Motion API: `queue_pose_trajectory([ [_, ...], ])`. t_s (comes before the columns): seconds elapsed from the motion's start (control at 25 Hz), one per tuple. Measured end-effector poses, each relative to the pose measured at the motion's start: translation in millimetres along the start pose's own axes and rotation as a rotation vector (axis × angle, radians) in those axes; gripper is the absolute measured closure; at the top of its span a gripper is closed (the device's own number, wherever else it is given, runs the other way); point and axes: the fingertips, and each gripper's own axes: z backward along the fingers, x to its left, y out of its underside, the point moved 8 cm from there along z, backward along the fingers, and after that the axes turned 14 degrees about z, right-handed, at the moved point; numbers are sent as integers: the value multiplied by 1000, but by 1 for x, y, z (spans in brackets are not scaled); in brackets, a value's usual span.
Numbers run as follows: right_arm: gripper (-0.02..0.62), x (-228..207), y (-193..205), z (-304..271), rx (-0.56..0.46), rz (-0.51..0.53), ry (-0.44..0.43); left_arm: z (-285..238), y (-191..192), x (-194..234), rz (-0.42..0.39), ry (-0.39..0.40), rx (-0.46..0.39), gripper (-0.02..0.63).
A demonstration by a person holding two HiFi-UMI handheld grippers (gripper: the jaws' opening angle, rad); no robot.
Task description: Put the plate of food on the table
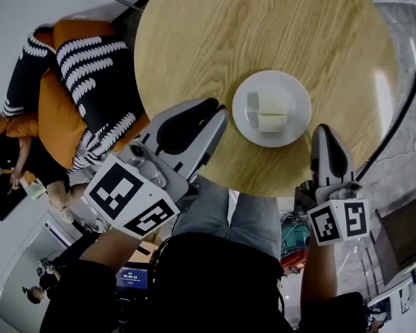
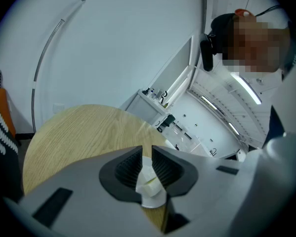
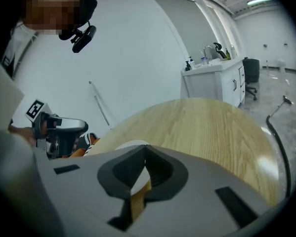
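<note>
A white plate (image 1: 294,89) with pale cubes of food (image 1: 271,109) rests on the round wooden table (image 1: 263,19), near its front edge. My left gripper (image 1: 220,113) hovers just left of the plate, its jaws a narrow gap apart with nothing held. Through that gap in the left gripper view (image 2: 147,149) the plate (image 2: 152,201) and food (image 2: 150,181) show beyond. My right gripper (image 1: 323,129) sits just right of the plate with its tips together. In the right gripper view (image 3: 146,147) the plate's rim (image 3: 133,142) peeks over the shut jaws.
A sofa with orange and black-and-white cushions (image 1: 76,82) stands left of the table. A black cable (image 1: 402,116) curves past the table's right edge. A white cabinet with a sink (image 3: 217,83) stands far behind. My legs are under the near table edge.
</note>
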Motion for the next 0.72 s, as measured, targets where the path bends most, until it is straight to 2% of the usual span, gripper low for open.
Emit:
queue_pose_trajectory([
  [0.72,586,24,-78,33,-122,113,-29,32,-51,-59,-74,55,-113,540],
])
